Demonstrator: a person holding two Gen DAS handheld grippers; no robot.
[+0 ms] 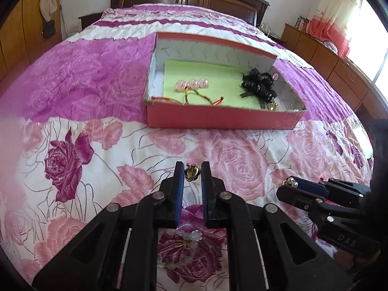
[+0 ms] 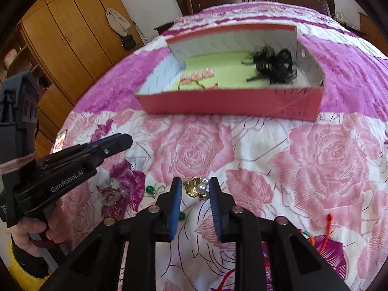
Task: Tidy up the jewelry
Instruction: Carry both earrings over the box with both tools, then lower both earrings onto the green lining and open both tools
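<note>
Between my left tongs' (image 1: 192,173) narrowly parted tips sits a gold earring (image 1: 191,174); my right tongs (image 2: 196,189) bracket a pearl earring (image 2: 197,189), hold uncertain. Ahead, past bare bedspread (image 2: 303,150), stands the box's near wall (image 1: 223,120).

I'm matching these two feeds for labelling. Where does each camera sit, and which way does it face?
Left wrist: on the left gripper, facing the bed's headboard across the pink cardboard box; the right gripper shows at right.
Right wrist: on the right gripper, facing likewise; the left gripper and its hand show at left.
Shared: the box, black lace bow, floral bedspread.
</note>
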